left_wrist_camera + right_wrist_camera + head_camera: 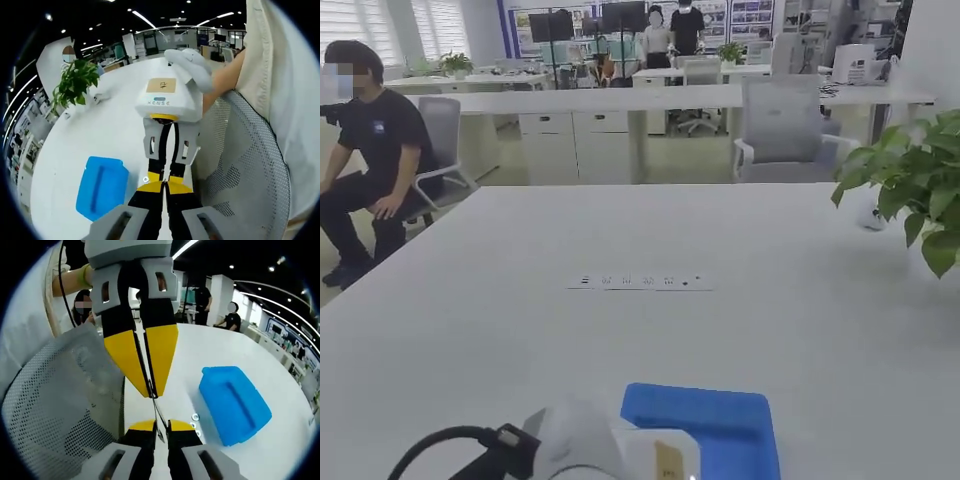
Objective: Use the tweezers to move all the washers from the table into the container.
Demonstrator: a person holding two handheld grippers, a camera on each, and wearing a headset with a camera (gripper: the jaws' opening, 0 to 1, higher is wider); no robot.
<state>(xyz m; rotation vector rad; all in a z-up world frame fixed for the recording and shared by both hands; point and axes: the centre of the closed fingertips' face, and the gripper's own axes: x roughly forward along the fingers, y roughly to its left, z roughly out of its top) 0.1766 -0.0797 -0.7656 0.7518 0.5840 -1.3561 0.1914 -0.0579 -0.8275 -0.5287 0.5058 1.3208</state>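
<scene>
A broad white table [520,330] is seen, with a socket strip [640,282] set into its middle and a leafy plant [910,185] at its right edge. Behind it, rows of white desks [620,100], a grey chair [780,125], a seated person [370,150] at the left and two standing people [670,30] far back are shown.

The blue container [705,425] lies at the near edge of the table. It is partly covered by a white gripper housing [610,450], which is itself clipped by the lower edge.

In the right gripper view a few washers [195,416] are found on the table just beside the container; their number is hard to make out.

The tweezers [148,375] are pinched between the yellow pads of the left gripper [150,390], and their upper end is hidden inside it. Their tip reaches between the jaws of the right gripper [160,426], which stand close together; whether it is clamped there cannot be told.

A mesh chair back [55,390] is seen beside the grippers.
</scene>
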